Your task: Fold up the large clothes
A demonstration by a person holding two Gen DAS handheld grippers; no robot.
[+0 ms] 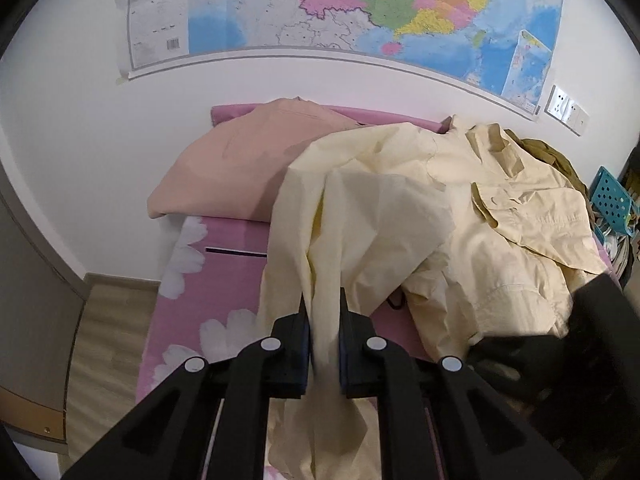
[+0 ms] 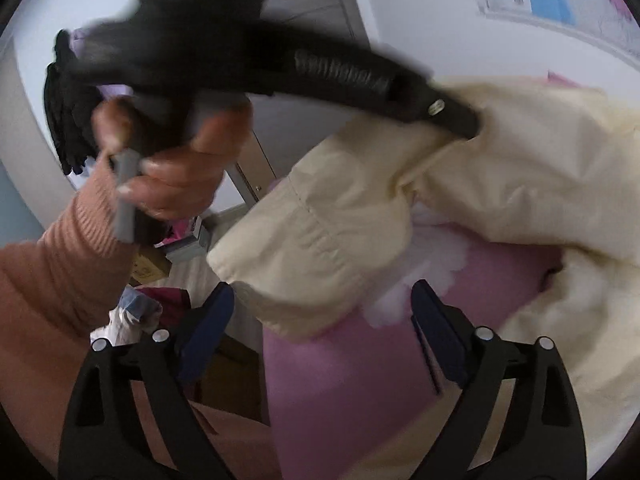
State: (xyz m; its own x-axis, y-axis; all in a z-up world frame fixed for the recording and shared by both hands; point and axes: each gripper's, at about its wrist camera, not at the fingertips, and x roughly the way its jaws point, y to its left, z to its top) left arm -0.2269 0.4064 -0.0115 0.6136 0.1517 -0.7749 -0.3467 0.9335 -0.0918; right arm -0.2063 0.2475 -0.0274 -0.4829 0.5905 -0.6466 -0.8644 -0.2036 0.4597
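Black fingers (image 1: 304, 344), pinched crumpled cream jacket (image 1: 400, 216)

A home bedroom: a bed (image 1: 224, 248) in pink floral sheeting stands against a white wall, a large colored map (image 1: 360, 12) taped above it, a wall socket (image 1: 566, 109) to the right, wood-look flooring (image 1: 108, 340) beside the bed, and clothes (image 1: 460, 216) heaped on the mattress.

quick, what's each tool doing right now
Left tool: closed on the cream jacket, pinching its fabric.
Right tool: open, holding nothing, beside the jacket's sleeve cuff.
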